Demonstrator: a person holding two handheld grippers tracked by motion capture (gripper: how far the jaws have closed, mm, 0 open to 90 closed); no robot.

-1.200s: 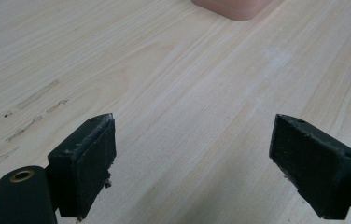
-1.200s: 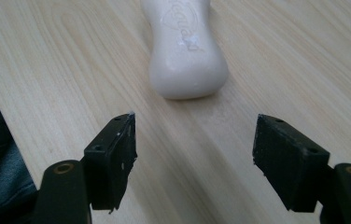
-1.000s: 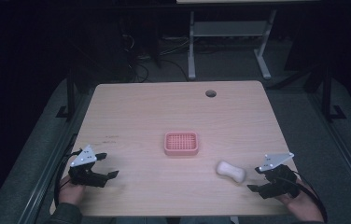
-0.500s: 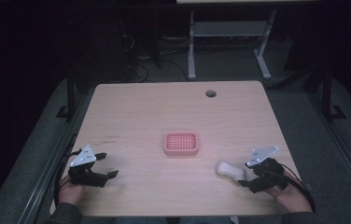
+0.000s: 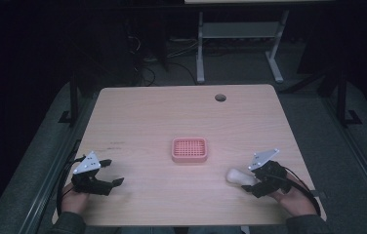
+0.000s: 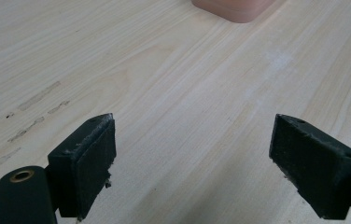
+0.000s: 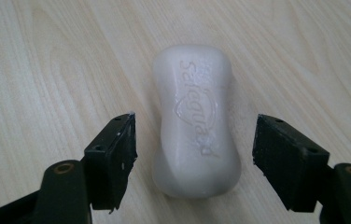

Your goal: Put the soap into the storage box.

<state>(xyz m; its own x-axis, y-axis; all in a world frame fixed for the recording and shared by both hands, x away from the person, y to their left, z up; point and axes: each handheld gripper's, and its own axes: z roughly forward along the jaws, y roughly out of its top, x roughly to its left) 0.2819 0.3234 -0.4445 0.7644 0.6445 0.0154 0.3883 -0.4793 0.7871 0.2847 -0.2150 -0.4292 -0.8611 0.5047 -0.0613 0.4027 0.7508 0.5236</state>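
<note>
The wooden table (image 5: 137,117) carries a pink soap dish (image 5: 189,149) at centre, cut off at the left gripper view's top edge; the left gripper (image 6: 192,163) rests spread over bare wood; the right gripper (image 7: 194,156) straddles, untouching, the white soap bar (image 7: 194,135), long axis along the jaws, embossed "Safeguard".

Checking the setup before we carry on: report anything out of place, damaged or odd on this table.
The white soap bar lies on the bare table, apart from the empty pink soap dish. Dark scuff marks streak the wood near the left gripper. Nothing looks spilled or broken.
</note>
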